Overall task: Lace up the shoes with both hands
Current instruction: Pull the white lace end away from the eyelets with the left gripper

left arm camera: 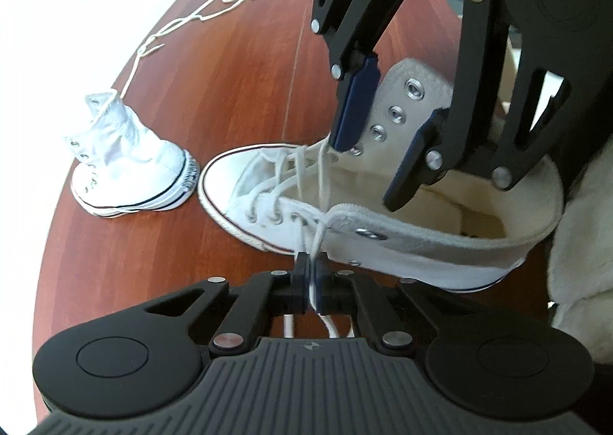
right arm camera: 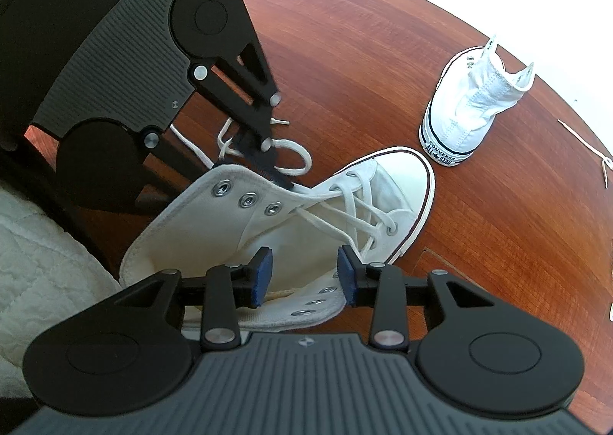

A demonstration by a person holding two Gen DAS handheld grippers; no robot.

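Two white high-top shoes sit on the reddish wooden surface (left arm camera: 237, 63). We see the near shoe (left arm camera: 402, 243) partly laced, its collar spread open, and the far shoe (left arm camera: 126, 163) standing just beyond its toe, a loose lace (left arm camera: 199, 13) trailing away from it. Our left gripper (left arm camera: 311, 262) is pinched together on the near shoe's lace (left arm camera: 316, 243) beside an eyelet row. Our right gripper (right arm camera: 304, 270) hangs with its jaws apart over the open collar, gripping nothing.
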